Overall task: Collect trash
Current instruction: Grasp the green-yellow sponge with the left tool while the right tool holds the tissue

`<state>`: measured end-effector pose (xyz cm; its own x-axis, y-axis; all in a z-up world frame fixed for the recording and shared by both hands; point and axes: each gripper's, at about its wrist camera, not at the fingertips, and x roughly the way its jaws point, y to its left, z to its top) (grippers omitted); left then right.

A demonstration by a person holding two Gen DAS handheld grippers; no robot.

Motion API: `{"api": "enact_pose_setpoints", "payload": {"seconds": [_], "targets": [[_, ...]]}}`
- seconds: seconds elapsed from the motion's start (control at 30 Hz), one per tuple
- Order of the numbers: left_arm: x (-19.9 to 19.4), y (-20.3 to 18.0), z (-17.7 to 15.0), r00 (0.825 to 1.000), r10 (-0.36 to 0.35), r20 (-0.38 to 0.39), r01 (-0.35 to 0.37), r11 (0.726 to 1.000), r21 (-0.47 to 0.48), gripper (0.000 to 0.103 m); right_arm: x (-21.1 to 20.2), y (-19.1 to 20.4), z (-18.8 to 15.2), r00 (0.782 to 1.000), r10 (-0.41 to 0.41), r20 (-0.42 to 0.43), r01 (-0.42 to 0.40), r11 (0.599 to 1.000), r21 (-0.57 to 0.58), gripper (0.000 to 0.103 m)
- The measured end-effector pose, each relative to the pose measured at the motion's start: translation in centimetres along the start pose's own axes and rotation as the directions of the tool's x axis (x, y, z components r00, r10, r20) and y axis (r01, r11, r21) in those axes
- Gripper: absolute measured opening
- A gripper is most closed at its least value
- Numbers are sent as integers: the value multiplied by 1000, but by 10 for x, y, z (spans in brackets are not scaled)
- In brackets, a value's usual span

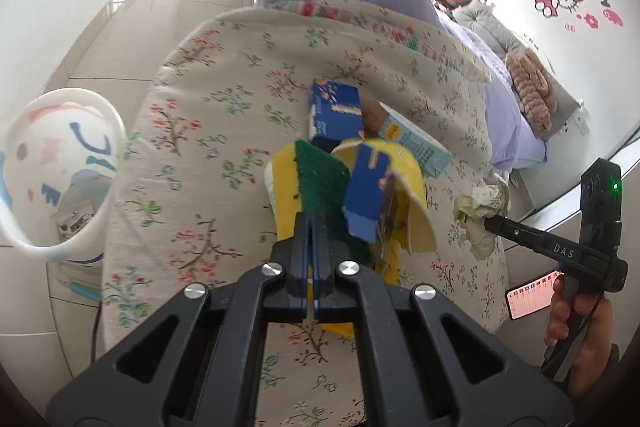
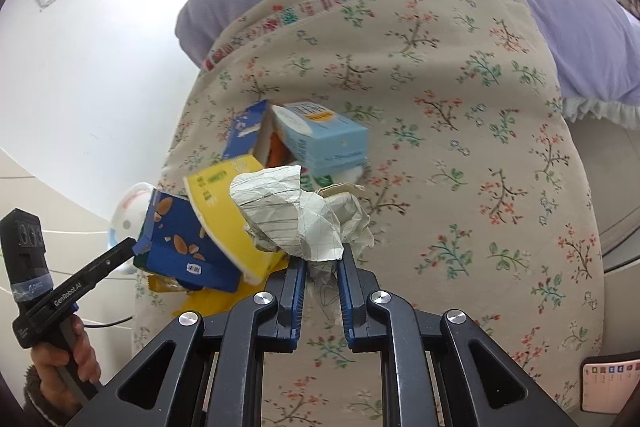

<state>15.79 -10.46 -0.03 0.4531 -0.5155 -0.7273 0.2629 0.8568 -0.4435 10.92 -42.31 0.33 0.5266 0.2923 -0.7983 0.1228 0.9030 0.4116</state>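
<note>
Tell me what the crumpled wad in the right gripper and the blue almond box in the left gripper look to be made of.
Crumpled wad: thin matte paper, going by sharp creases and printed lines. Blue almond box: printed cardboard, slightly glossy, with folded flaps and a torn pale edge; probably light paperboard.

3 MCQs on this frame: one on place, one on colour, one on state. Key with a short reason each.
1. Where does the white waste bin with cartoon print stand?
A. on the floral bed cover
B. on the tiled floor beside the bed
C. on the shelf by the wall

2. What colour is the carton lying on the floral bed cover behind the held items?
A. light blue
B. red
C. black

3. What is the right gripper doing?
A. standing open over the cover
B. clamping a crumpled sheet of white lined paper
C. clamping a green sponge

Key: 1 B, the bin sits on floor tiles left of the bed; 2 A, its faces are pale blue; 3 B, paper is wedged between its fingers.
</note>
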Motion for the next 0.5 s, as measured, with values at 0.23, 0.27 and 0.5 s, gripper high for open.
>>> {"api": "enact_pose_setpoints", "payload": {"seconds": [0.23,0.27,0.5], "targets": [[-19,12,4,998,-4,63,6,1000,-24,0,-1,17,3,1000,26,15,-25,1000,-12,16],[-21,13,5,998,-3,67,5,1000,-28,0,-1,19,3,999,29,18,-29,1000,-12,16],[-17,29,6,998,46,34,-44,997,-56,36,1,28,5,999,45,17,-44,999,-23,16]]}}
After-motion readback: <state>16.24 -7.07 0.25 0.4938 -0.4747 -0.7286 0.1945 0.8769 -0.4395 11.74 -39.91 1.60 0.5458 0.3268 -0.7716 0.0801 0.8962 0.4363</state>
